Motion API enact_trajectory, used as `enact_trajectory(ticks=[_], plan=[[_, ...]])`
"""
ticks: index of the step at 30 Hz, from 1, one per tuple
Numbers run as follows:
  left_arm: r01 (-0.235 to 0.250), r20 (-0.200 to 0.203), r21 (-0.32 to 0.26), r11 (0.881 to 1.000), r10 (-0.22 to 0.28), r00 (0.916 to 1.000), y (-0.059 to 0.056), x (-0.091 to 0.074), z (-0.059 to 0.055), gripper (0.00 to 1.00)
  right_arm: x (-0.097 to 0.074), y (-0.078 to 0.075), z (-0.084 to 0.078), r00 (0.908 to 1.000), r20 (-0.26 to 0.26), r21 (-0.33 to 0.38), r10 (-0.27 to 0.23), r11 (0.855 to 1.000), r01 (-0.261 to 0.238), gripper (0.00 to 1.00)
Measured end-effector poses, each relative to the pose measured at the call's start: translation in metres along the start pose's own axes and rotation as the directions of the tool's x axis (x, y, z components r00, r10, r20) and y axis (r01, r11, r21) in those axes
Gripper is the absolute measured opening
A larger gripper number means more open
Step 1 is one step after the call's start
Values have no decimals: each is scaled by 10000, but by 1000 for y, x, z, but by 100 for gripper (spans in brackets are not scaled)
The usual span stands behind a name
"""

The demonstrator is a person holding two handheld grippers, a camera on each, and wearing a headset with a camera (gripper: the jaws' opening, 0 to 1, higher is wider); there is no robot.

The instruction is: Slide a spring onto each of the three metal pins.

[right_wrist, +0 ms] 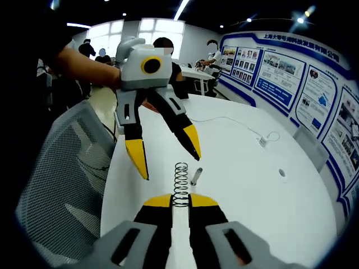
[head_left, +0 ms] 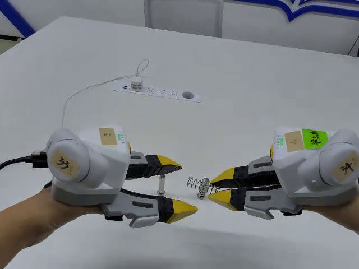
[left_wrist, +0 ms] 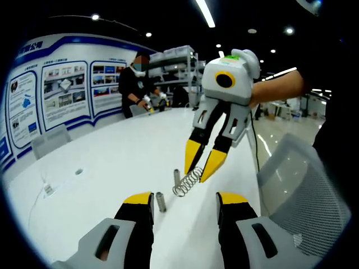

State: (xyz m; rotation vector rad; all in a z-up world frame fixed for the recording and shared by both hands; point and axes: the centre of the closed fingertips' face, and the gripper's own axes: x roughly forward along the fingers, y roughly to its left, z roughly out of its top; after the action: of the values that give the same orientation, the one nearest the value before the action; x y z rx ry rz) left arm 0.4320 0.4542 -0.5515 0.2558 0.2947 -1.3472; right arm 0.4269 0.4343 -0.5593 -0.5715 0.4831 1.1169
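Observation:
A wire spring (head_left: 195, 182) lies level just above the white table (head_left: 252, 101), one end pinched in my right gripper (head_left: 222, 186), which is shut on it. A short metal pin (head_left: 161, 185) stands upright on the table between the spread jaws of my open left gripper (head_left: 176, 186). A second small metal piece (head_left: 203, 189) stands by the spring near the right fingertips. In the left gripper view two pins (left_wrist: 161, 202) (left_wrist: 176, 177) stand ahead of the left gripper (left_wrist: 186, 200), beside the spring (left_wrist: 188, 182). In the right gripper view the spring (right_wrist: 180, 185) reaches toward a pin (right_wrist: 196, 176).
A white power strip (head_left: 157, 91) with a plugged-in white cable lies farther back on the table. A black cable (head_left: 14, 163) trails off the left gripper. A grey mesh chair (left_wrist: 303, 190) stands at the table's edge. People stand at distant benches (left_wrist: 137, 84).

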Motion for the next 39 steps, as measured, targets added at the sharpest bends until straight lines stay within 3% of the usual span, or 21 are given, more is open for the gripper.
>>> enact_trajectory(ticks=[7,16,22,24,34,36,39], plan=[[249,103,82,9997,-250,9996,-5,1,3,43,-3,7,4,9990,-12,-347,449,9984,-449,11],[955,125,125,9954,-956,9953,-19,4,5,26,-6,17,5,9959,-151,-784,897,9928,-906,11],[1087,50,200,9939,-1089,9940,-23,6,5,23,-8,22,7,9934,-148,-957,1137,9888,-1146,11],[1331,25,116,9910,-1331,9911,-27,6,5,16,-8,23,7,9929,-140,-964,1181,9882,-1189,11],[1260,-208,576,9904,-1250,9919,-25,4,6,13,-6,25,9,9913,-155,-1025,1306,9860,-1315,11],[1122,-148,963,9890,-1113,9937,-25,2,8,12,-7,24,10,9916,-106,-1028,1291,9862,-1295,11],[1144,17,878,9895,-1150,9934,-25,0,11,10,-9,23,14,9915,102,-996,1297,9868,-1280,11]])
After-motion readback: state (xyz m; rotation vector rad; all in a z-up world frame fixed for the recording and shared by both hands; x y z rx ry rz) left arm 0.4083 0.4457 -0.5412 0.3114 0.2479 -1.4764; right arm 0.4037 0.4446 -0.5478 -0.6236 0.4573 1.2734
